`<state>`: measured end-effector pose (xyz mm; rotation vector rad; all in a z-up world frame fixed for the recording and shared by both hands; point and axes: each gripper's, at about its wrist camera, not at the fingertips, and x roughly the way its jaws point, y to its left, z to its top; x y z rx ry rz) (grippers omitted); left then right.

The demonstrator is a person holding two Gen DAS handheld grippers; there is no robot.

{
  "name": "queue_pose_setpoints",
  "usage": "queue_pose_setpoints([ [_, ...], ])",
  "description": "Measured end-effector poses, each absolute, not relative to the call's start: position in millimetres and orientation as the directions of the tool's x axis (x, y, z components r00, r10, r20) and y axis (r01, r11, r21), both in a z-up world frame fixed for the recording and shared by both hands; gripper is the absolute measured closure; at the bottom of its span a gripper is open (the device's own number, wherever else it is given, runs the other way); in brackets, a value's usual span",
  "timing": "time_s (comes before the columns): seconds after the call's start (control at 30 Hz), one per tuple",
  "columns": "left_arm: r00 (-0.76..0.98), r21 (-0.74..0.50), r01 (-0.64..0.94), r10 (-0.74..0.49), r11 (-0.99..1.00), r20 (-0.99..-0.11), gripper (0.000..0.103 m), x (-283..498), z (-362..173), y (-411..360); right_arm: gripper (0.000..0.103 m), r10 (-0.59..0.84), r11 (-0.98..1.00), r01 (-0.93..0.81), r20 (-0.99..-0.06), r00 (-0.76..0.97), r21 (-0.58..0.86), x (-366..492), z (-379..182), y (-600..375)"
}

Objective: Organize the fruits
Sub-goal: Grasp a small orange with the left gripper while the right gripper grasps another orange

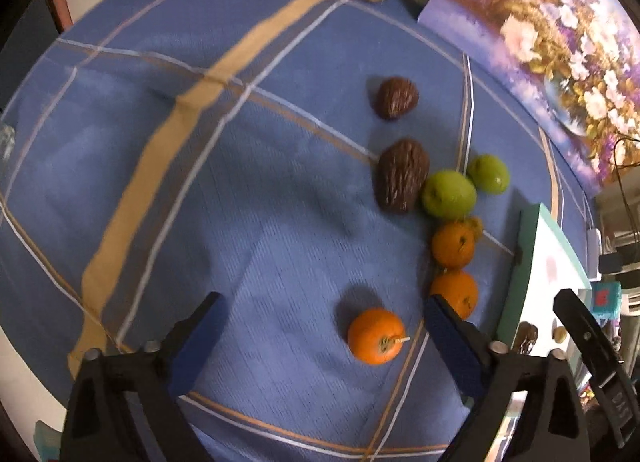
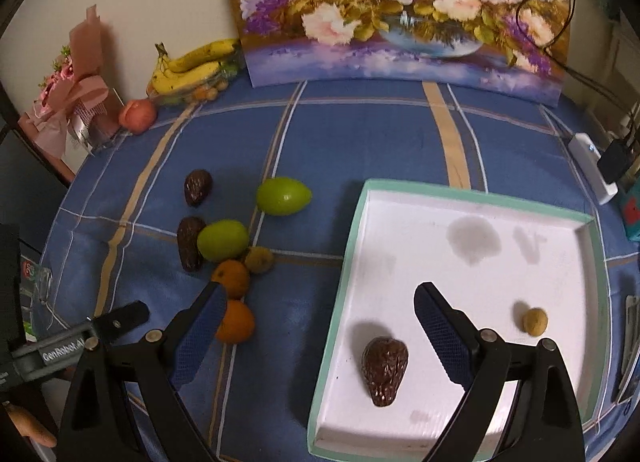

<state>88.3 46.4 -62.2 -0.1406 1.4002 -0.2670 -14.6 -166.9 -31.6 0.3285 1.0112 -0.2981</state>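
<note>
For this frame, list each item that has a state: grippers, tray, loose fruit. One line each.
Left gripper: open, an orange lies on the cloth between its jaws, pads not touching it.
Right gripper: open, empty, over the tray's near left edge.
Tray: holds one dark brown fruit and one small tan fruit.
Green fruits: two, on the cloth outside the tray.

Both the left gripper [image 1: 322, 328] and the right gripper [image 2: 318, 320] have black angular frames with silver screw heads and dark blue textured fingers [image 2: 438, 332]. White lettering reading "GenRobot" marks the left one's side.
</note>
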Motion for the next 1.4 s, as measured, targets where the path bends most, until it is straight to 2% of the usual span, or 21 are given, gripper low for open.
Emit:
queue_pose_setpoints([
  [0.13, 0.101, -0.262, 0.128, -0.276, 0.956, -0.956, 0.022, 84, -70, 37, 0.008, -0.09, 0.914, 0.391, -0.881, 0.465, 0.113, -14, -41, -165],
  [0.3, 0.055, -0.3, 0.149, -0.311, 0.942, -0.949, 0.042, 79, -77, 25, 0.008, -0.091, 0.919, 0.38, -0.88, 0.466, 0.106, -13, -42, -163],
  [0.4, 0.042, -0.319, 0.163, -0.33, 0.934, -0.943, 0.05, 77, -79, 18, 0.009, -0.09, 0.922, 0.373, -0.879, 0.468, 0.105, -13, -41, -163],
  [0.47, 0.038, -0.32, 0.172, -0.33, 0.932, -0.943, 0.053, 74, -79, 16, 0.009, -0.089, 0.923, 0.37, -0.878, 0.47, 0.104, -12, -40, -161],
  [0.57, 0.018, -0.315, 0.186, -0.324, 0.931, -0.946, 0.064, 72, -84, 9, 0.009, -0.089, 0.926, 0.363, -0.876, 0.474, 0.102, -11, -39, -159],
  [0.77, 0.03, -0.323, 0.17, -0.332, 0.931, -0.943, 0.065, 73, -84, 9, 0.009, -0.083, 0.928, 0.357, -0.876, 0.474, 0.105, -8, -41, -156],
  [0.87, 0.096, -0.289, 0.126, -0.302, 0.949, -0.948, 0.066, 80, -76, 27, 0.01, -0.077, 0.931, 0.348, -0.877, 0.474, 0.107, -4, -43, -151],
  [0.9, 0.128, -0.273, 0.108, -0.286, 0.956, -0.95, 0.066, 82, -71, 33, 0.013, -0.074, 0.933, 0.343, -0.878, 0.474, 0.107, -3, -43, -149],
  [0.97, 0.167, -0.264, 0.071, -0.273, 0.962, -0.947, 0.066, 86, -67, 43, 0.029, -0.07, 0.938, 0.331, -0.88, 0.47, 0.102, 1, -46, -144],
  [1.13, 0.216, -0.281, -0.011, -0.272, 0.96, -0.938, 0.066, 92, -62, 65, 0.03, -0.04, 0.954, 0.282, -0.89, 0.454, 0.101, 12, -54, -128],
  [1.23, 0.222, -0.295, -0.024, -0.283, 0.955, -0.933, 0.066, 92, -62, 70, 0.045, -0.023, 0.966, 0.241, -0.894, 0.447, 0.095, 18, -59, -115],
  [1.3, 0.224, -0.297, -0.025, -0.284, 0.954, -0.932, 0.066, 93, -60, 75, 0.046, -0.017, 0.971, 0.221, -0.898, 0.439, 0.09, 21, -62, -108],
  [1.4, 0.224, -0.3, -0.022, -0.287, 0.954, -0.931, 0.066, 91, -55, 80, 0.053, 0.0, 0.978, 0.189, -0.905, 0.425, 0.089, 26, -69, -97],
])
